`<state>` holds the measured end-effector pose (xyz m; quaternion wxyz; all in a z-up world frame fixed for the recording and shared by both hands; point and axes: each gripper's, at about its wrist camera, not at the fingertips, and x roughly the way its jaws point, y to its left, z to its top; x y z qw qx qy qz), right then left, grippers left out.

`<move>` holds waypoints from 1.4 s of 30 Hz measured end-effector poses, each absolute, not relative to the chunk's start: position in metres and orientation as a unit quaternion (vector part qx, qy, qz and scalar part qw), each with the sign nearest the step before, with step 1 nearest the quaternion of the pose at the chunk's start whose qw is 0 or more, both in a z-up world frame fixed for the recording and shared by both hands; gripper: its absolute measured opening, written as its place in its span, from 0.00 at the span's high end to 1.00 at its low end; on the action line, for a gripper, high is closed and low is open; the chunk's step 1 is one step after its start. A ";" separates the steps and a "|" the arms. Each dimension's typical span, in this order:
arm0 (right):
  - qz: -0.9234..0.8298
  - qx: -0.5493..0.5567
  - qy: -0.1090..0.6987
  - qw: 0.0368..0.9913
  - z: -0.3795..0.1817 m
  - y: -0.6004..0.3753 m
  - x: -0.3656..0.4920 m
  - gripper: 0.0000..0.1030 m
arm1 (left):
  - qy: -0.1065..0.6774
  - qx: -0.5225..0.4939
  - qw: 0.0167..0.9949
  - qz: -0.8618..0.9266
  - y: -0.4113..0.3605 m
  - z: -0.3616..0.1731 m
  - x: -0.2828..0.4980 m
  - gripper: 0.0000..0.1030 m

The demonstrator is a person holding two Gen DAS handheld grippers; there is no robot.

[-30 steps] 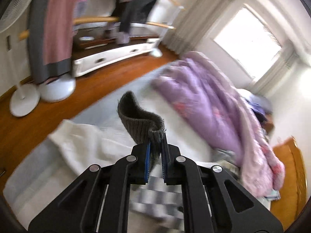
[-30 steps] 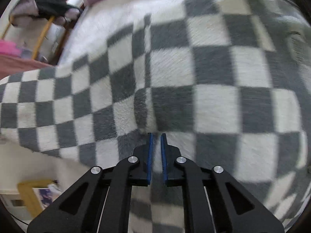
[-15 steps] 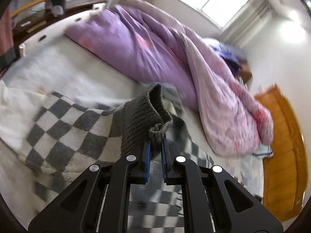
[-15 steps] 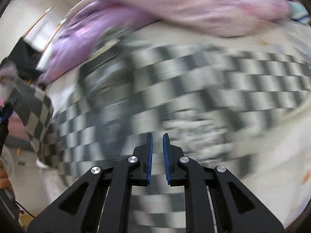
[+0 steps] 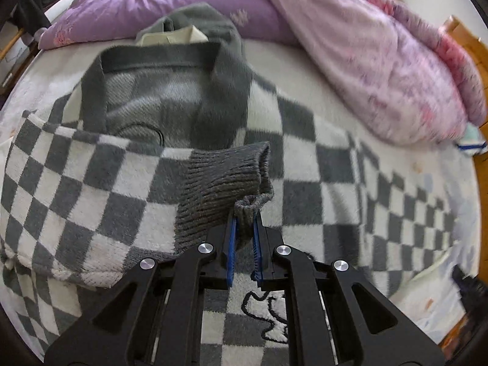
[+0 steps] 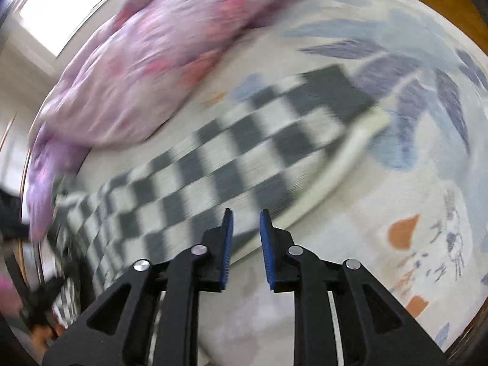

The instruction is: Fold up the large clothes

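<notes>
A bed [image 6: 396, 244] with a pale sheet printed in blue leaves and orange marks carries a grey-and-white checkered garment [image 5: 91, 189] spread across its middle, with a rumpled purple-and-pink floral quilt [image 5: 366, 55] heaped from twelve to two o'clock.

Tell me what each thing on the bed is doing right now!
left gripper: shut on the grey ribbed cuff.
right gripper: open, nothing between its pads; jaws have just been opening.
checkered sweater: spread on the bed, its sleeve folded across the body.
purple quilt: bunched up beyond the sweater.
bedsheet: flat, partly covered by the sweater.
</notes>
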<state>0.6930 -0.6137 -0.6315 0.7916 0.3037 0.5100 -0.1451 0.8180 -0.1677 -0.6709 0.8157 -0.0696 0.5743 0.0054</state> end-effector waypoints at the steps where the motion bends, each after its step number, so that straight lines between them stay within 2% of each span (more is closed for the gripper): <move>1: -0.158 0.310 0.508 0.788 -0.635 -0.625 0.691 0.74 | 0.580 -0.062 0.812 0.008 -0.173 -0.676 0.817 0.90; 8: -0.196 0.363 0.488 0.769 -0.659 -0.676 0.692 0.66 | 0.612 -0.052 0.789 -0.006 -0.195 -0.705 0.815 0.78; 9: -0.192 0.370 0.487 0.767 -0.663 -0.679 0.695 0.64 | 0.612 -0.051 0.789 -0.009 -0.199 -0.705 0.816 0.72; 10: -0.191 0.374 0.486 0.767 -0.668 -0.682 0.700 0.62 | 0.610 -0.044 0.791 -0.016 -0.205 -0.705 0.816 0.62; 17: -0.194 0.447 0.484 0.727 -0.708 -0.702 0.718 0.60 | 0.634 -0.039 0.771 -0.049 -0.221 -0.726 0.818 0.57; 19: -0.187 0.452 0.477 0.731 -0.708 -0.703 0.721 0.60 | 0.631 -0.050 0.772 -0.056 -0.218 -0.726 0.818 0.53; 21: -0.188 0.445 0.478 0.734 -0.712 -0.705 0.727 0.60 | 0.628 -0.085 0.770 -0.075 -0.209 -0.723 0.817 0.42; 23: -0.191 0.435 0.475 0.741 -0.711 -0.706 0.729 0.74 | 0.624 -0.117 0.767 -0.091 -0.200 -0.717 0.813 0.41; 24: -0.197 0.421 0.475 0.748 -0.706 -0.704 0.729 0.87 | 0.619 -0.128 0.769 -0.096 -0.193 -0.711 0.811 0.41; 25: -0.201 0.410 0.472 0.754 -0.699 -0.702 0.729 0.89 | 0.615 -0.132 0.771 -0.099 -0.190 -0.705 0.809 0.41; 29: -0.186 0.320 0.442 0.817 -0.642 -0.665 0.737 0.90 | 0.589 -0.129 0.794 -0.079 -0.155 -0.670 0.799 0.40; 37: -0.057 0.186 0.367 0.909 -0.512 -0.492 0.752 0.91 | 0.554 -0.122 0.821 0.053 -0.020 -0.618 0.781 0.36; 42: 0.022 0.149 0.353 0.923 -0.481 -0.361 0.755 0.91 | 0.544 -0.124 0.824 0.097 0.067 -0.597 0.766 0.36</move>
